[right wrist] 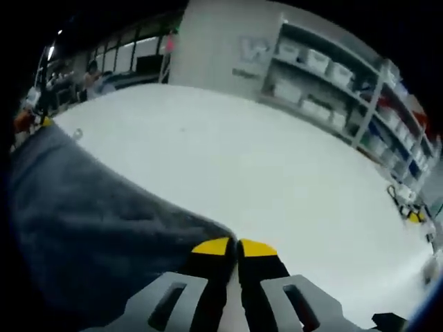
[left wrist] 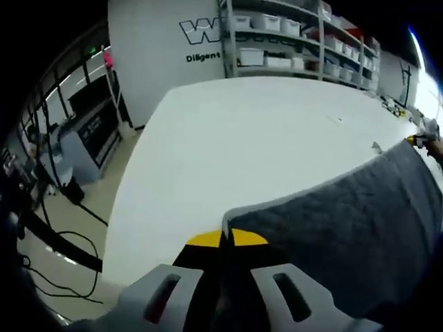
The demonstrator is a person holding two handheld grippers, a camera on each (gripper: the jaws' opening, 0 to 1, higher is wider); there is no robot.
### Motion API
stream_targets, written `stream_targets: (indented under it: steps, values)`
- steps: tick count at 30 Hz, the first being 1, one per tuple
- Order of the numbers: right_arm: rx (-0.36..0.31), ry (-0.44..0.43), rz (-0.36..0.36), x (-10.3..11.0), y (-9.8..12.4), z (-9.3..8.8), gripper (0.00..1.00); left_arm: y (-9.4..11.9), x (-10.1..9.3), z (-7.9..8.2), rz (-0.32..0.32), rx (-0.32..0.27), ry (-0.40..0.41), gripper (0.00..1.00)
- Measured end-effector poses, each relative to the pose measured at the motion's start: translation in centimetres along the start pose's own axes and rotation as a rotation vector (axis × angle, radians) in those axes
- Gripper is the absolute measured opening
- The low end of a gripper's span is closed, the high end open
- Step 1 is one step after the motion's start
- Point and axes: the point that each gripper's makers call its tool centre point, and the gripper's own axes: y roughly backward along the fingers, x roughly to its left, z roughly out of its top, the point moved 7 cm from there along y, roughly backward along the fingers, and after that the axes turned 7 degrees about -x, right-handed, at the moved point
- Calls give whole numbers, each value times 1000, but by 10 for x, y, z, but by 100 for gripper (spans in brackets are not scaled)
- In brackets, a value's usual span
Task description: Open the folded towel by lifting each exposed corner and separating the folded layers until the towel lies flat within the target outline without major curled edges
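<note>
A dark grey towel (left wrist: 346, 221) is stretched over the white table (left wrist: 242, 138). In the left gripper view, my left gripper (left wrist: 225, 238) is shut on the towel's near corner, yellow tips pressed together. The towel's edge runs away to the right, up to my right gripper (left wrist: 419, 140) at the far corner. In the right gripper view, my right gripper (right wrist: 237, 247) is shut on a corner of the towel (right wrist: 90, 221), which spreads to the left. My left gripper (right wrist: 31, 121) shows small at the towel's far end. The table (right wrist: 277, 166) lies beyond.
Metal shelves with white bins (left wrist: 291, 41) stand behind the table, seen again as shelves (right wrist: 332, 76). Small items (right wrist: 412, 214) lie near the table's right edge. Cables (left wrist: 62, 263) trail on the floor at left beside a grey cart (left wrist: 83, 145). People (right wrist: 93, 76) stand far off.
</note>
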Motion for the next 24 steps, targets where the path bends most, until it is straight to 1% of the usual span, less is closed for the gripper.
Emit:
stream_targets:
  steps: [6, 7, 8, 10, 12, 13, 17, 20, 24]
  values:
    - [17, 23, -7, -11, -14, 7, 0, -10, -2, 5, 6, -20, 3, 1]
    - [14, 13, 1, -13, -17, 8, 0, -11, -3, 6, 7, -23, 0, 1]
    - [7, -5, 15, -16, -19, 9, 0, -13, -3, 7, 10, -23, -9, 1]
    - [-4, -103, 46, -22, -24, 9, 0, -16, -3, 10, 10, -31, -6, 1]
    - [-12, -160, 61, -30, -30, 9, 0, -20, -2, 12, 7, -36, 9, 1]
    - [-13, -150, 60, -34, -31, 10, 0, -23, -2, 14, 6, -38, 14, 1]
    - [-13, -107, 53, -32, -36, 13, 0, -35, -1, 21, 4, -47, 14, 1]
    - [6, -69, 44, -31, -39, 18, 0, -42, -2, 26, 5, -51, 8, 1]
    - [19, -62, 35, -32, -45, 21, 0, -49, -4, 30, 4, -60, 20, 1]
